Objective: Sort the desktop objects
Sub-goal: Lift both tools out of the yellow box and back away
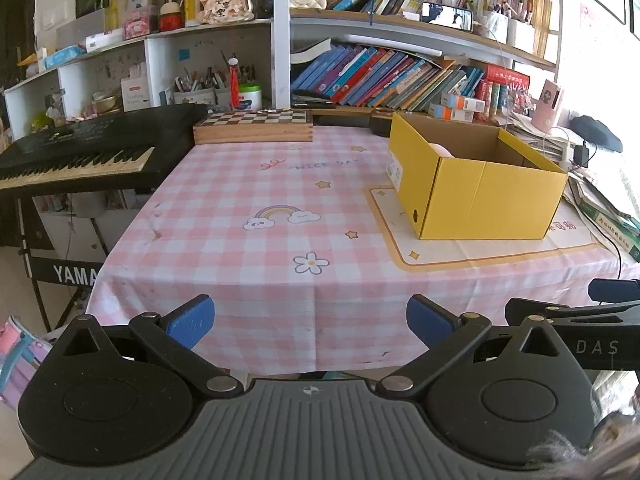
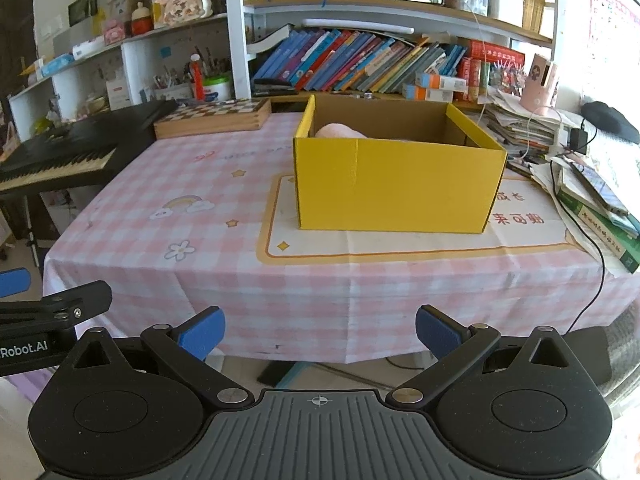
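At the left edge of both views we see a black electronic keyboard [image 1: 80, 152] on its stand, and just right of it, at the far side of the table [image 1: 248, 248], a wooden chessboard box [image 1: 253, 126]. The table wears a pink-and-white checked cloth, and its left and middle stretches are bare of loose objects.

Lower centre of the left wrist view, our left gripper [image 1: 310, 320] hangs just off the near edge of the table with its jaws spread wide and nothing between them. The right gripper [image 2: 320, 330] sits the same way in its own view: jaws wide apart, empty, short of the table.

Right of centre stands the open yellow cardboard box [image 2: 396, 188] on a cream mat, and a soft pink object [image 2: 340, 131] lies inside at its far left corner. Further right, stacked papers and books [image 2: 592, 200] crowd the edge.

We judge the sorting is at or near its end, or between items. Any next move calls for first finding an object outside the box; we see none on the cloth.
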The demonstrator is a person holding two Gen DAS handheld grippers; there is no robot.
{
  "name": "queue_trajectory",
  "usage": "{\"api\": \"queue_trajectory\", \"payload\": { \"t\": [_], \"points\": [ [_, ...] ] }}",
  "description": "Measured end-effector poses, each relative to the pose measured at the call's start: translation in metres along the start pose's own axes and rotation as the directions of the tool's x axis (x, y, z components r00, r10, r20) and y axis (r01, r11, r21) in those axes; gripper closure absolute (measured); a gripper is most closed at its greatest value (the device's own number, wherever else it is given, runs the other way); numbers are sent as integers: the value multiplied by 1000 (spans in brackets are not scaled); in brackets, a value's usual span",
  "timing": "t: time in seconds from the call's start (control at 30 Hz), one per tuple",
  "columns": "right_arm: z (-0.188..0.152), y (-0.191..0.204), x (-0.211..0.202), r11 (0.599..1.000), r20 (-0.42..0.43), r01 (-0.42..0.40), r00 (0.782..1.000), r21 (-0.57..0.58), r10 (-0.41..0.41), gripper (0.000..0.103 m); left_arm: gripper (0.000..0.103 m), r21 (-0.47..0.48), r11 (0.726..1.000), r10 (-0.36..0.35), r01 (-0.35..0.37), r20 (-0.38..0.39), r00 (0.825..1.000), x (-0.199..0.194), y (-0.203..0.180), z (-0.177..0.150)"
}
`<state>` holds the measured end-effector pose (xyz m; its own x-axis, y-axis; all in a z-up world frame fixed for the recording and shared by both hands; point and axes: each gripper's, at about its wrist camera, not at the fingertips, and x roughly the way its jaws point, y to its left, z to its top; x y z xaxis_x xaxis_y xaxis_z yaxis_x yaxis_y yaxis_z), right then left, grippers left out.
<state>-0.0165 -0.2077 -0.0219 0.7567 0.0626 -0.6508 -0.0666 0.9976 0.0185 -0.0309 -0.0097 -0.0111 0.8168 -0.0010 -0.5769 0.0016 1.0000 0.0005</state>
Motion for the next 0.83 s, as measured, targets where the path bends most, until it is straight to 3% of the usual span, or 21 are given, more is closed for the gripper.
{"api": "queue_trajectory", "payload": {
  "t": [0.83],
  "points": [
    [-1, 4, 6, 1000, -27, -3, 1000, 1, 3, 0, 0, -8, 1000, -10, 10, -12, 1000, 3, 5, -1]
  ]
}}
